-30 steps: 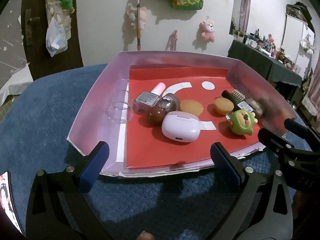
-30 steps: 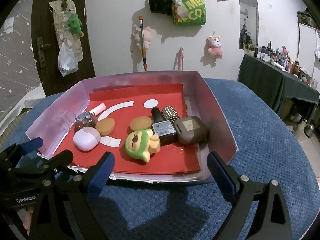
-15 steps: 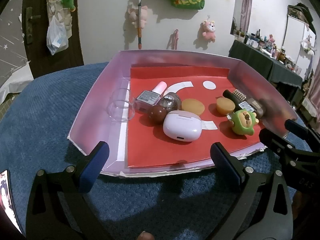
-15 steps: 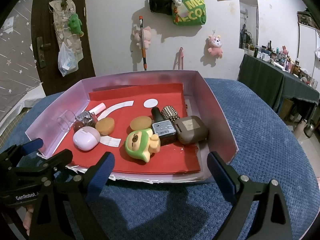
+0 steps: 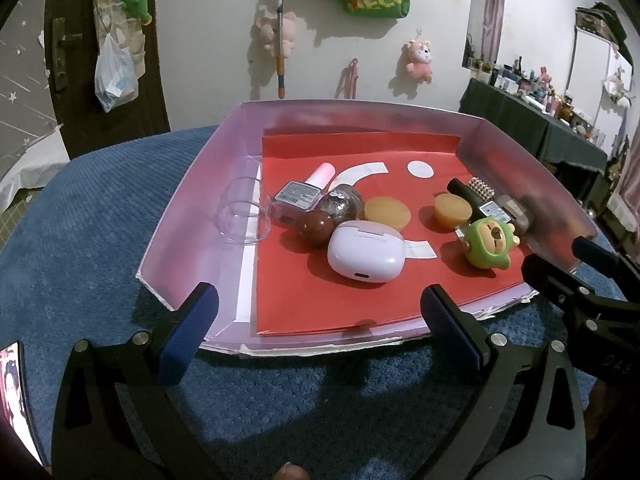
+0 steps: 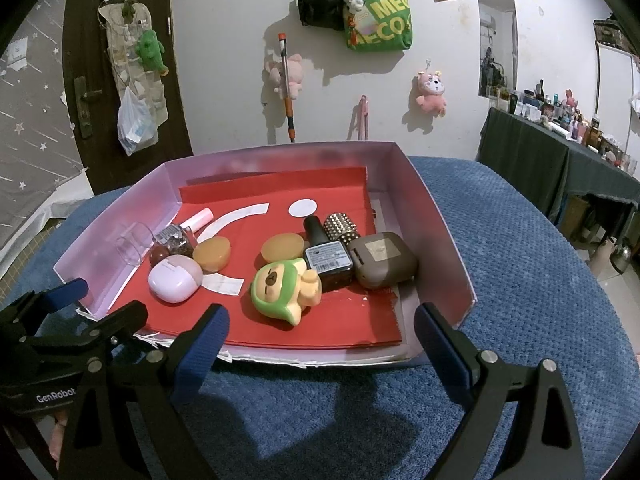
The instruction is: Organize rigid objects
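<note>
A pink tray (image 5: 192, 216) (image 6: 440, 216) with a red liner holds several small things: a lilac earbud case (image 5: 366, 256) (image 6: 174, 279), a green bear toy (image 5: 489, 246) (image 6: 286, 286), a brown case (image 6: 382, 260), two orange discs (image 5: 387, 213) (image 5: 452, 210), nail polish bottles (image 5: 304, 196) (image 6: 326, 256) and a clear cup (image 5: 242, 218). My left gripper (image 5: 316, 326) is open and empty in front of the tray's near edge. My right gripper (image 6: 320, 344) is open and empty, also in front of the near edge.
The tray sits on a blue textured cloth (image 5: 80, 240) (image 6: 540, 280). Bags and plush toys hang on the white wall (image 6: 240, 40) behind. A dark door (image 6: 80, 80) is at the left, a cluttered dark table (image 6: 560, 152) at the right.
Both views have shifted very slightly; the grippers stay open and empty and nothing in the tray has moved.
</note>
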`<state>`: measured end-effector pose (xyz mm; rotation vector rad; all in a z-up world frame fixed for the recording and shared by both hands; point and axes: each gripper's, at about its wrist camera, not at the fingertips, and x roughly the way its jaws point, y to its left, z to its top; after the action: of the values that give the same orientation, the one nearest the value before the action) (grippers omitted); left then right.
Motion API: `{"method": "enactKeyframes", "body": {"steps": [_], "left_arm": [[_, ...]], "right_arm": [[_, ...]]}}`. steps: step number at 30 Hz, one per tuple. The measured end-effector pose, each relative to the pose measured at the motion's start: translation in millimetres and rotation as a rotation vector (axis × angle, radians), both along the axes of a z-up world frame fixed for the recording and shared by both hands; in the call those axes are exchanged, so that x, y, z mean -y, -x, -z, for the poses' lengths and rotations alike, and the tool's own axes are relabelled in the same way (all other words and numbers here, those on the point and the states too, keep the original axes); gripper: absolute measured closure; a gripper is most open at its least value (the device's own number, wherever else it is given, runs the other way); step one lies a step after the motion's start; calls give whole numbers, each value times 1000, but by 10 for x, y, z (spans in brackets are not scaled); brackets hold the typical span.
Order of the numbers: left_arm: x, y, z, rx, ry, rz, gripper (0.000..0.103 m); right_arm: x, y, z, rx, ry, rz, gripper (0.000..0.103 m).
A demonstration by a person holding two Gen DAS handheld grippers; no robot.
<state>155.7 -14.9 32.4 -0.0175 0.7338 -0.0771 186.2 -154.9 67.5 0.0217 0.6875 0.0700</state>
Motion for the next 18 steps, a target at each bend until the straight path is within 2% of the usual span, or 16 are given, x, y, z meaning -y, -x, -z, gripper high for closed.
{"method": "enactKeyframes", "body": {"steps": [18], "left_arm": [[7,186,-79,12,2,20,0]], "right_arm": [[43,116,-78,13,-8,13,7]]}}
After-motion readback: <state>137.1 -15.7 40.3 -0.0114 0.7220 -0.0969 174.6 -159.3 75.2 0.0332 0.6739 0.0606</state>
